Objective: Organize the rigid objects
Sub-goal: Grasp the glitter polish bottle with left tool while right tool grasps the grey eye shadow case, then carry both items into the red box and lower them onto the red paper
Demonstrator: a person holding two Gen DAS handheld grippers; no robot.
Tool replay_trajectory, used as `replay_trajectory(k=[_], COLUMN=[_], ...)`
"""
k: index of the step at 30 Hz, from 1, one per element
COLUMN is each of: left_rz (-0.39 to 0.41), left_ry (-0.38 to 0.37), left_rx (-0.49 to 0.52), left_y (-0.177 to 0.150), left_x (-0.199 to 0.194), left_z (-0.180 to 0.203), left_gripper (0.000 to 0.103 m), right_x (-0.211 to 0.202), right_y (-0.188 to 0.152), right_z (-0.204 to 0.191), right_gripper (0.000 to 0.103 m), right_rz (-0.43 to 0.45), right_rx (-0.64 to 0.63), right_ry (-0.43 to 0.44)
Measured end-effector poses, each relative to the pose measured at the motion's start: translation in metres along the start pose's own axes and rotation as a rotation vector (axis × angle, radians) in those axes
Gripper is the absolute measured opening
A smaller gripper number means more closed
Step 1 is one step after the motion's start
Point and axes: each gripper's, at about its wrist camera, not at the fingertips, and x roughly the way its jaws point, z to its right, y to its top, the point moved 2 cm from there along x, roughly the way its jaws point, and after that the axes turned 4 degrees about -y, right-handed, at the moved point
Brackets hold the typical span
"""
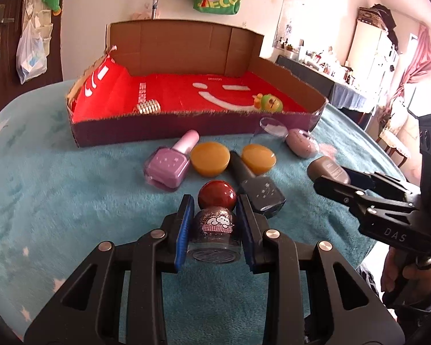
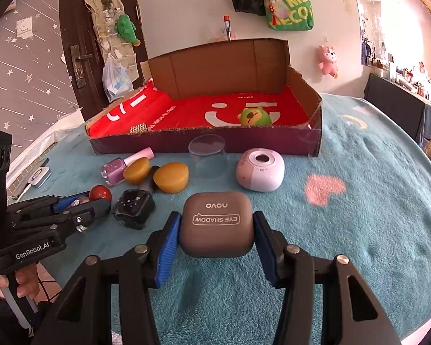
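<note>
Eyeshadow case (image 2: 217, 224): brown-grey, printed "EYE SHADOW", pinched between the blue pads of the right gripper (image 2: 217, 240), sitting just over the teal blanket (image 2: 359, 215).
Glitter polish bottle (image 1: 214, 233): red ball cap, clamped tight in the left gripper (image 1: 214, 228), jaws about as closed as they go.
Dark polish bottle (image 1: 260, 194): lying right beside the left gripper's right finger, starry print on it.
Lilac polish bottle (image 1: 169, 164): on its side, pink cap pointing toward the box.
Amber pucks: two of them, one (image 1: 210, 158) next to the lilac bottle, the other (image 1: 258, 158) past the dark bottle's cap.
Pink pod (image 2: 260, 169): rounded, sits alone right of the clear cup (image 2: 207, 155).
Cardboard box (image 2: 204, 143): furthest back, red lining with a smiley, already holding a green toy (image 2: 255, 117) and a studded gold thing (image 1: 147, 106).
</note>
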Motion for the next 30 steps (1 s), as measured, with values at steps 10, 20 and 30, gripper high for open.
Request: replay_trajectory(k=[10,20,30], left_rz=[0.022,0.016,-0.105], left_ry=[-0.045,-0.069,-0.062], left_rx=[0.009,0.062,0.126], left_y=[0.036,0.097,0.125], left_x=[0.000,0.035,0.094], left_z=[0.000,-0.008,-0.027], left_gripper=[0.029,0.029,0.029], right_x=[-0.001,0.037,0.100], right_y=[0.028,0.100,0.123], right_z=[-0.009,-0.015,-0.021], right_gripper=[0.053,0.053,0.053], right_rz=[0.023,0.011,-0.118], right_rx=[-0.022,-0.134,-0.224], right_ry=[0.065,0.129,0.188])
